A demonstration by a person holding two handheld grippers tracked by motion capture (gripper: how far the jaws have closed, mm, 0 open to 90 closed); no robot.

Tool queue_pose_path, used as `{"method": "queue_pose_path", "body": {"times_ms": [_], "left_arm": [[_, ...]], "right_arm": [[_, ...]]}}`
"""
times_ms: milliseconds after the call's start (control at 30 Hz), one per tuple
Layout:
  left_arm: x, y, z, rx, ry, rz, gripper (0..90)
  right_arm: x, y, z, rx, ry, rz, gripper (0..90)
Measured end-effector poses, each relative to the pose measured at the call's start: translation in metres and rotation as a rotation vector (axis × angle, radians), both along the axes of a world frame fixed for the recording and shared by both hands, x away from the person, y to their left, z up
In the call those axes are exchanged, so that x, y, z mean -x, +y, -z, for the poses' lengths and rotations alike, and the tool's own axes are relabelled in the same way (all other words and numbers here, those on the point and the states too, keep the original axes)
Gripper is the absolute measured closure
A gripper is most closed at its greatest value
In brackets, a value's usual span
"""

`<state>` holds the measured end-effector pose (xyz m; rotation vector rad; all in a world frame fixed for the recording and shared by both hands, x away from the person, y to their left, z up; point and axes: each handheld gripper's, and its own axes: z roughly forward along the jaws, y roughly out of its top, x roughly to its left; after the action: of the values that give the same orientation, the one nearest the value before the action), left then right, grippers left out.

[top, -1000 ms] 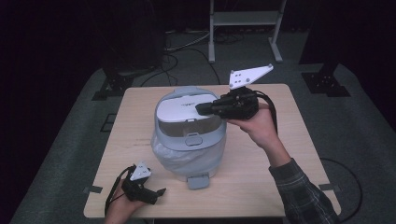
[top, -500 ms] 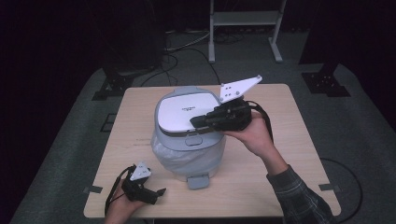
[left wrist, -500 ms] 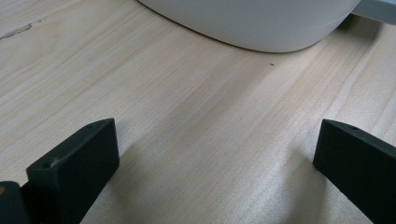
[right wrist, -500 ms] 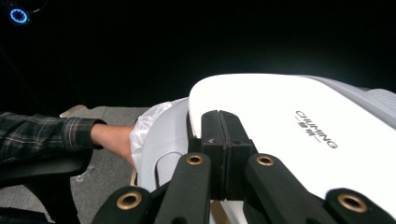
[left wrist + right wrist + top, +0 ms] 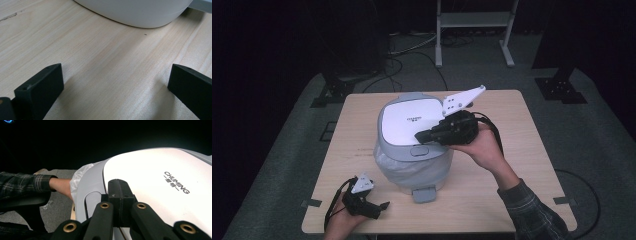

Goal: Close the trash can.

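Observation:
A grey bin [image 5: 412, 165] with a white lid [image 5: 404, 120] and a clear bag liner stands mid-table. My right gripper [image 5: 419, 136] is shut with nothing between its jaws; its tips lie on the lid's front part, just above the grey front button [image 5: 418, 150]. In the right gripper view the closed tips [image 5: 120, 187] rest against the white lid [image 5: 155, 177] beside the grey rim. My left gripper [image 5: 382, 206] lies on the table near the front left edge, open. Between its open fingertips [image 5: 116, 75] there is bare wood, with the bin's base [image 5: 135, 12] ahead.
The bin's foot pedal [image 5: 424, 194] sticks out toward the table's [image 5: 497, 195] front edge. A person's plaid sleeve [image 5: 25, 182] shows beyond the bin. Stands and cables sit on the dark floor behind the table.
The right gripper has come down and toward the near edge of the lid, its tips now by the front button. The left gripper has stayed put.

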<state>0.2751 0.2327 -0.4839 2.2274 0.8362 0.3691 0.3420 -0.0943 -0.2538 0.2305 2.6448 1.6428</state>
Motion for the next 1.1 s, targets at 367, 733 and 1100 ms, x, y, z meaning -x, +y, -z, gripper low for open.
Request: {"method": "queue_pose_path", "body": {"times_ms": [367,733,1100], "left_arm": [[0.000,0.000,0.000,0.000,0.000,0.000,0.0],[-0.001,0.000,0.000,0.000,0.001,-0.001,0.0],[-0.001,-0.001,0.000,0.001,0.001,-0.001,0.0]], "right_arm": [[0.003,0.006,0.002,0.024,-0.002,-0.009,90.0],[0.002,-0.020,-0.007,-0.042,-0.048,0.107,44.6],[0.005,-0.078,-0.002,-0.076,-0.071,0.282,17.6]]}}
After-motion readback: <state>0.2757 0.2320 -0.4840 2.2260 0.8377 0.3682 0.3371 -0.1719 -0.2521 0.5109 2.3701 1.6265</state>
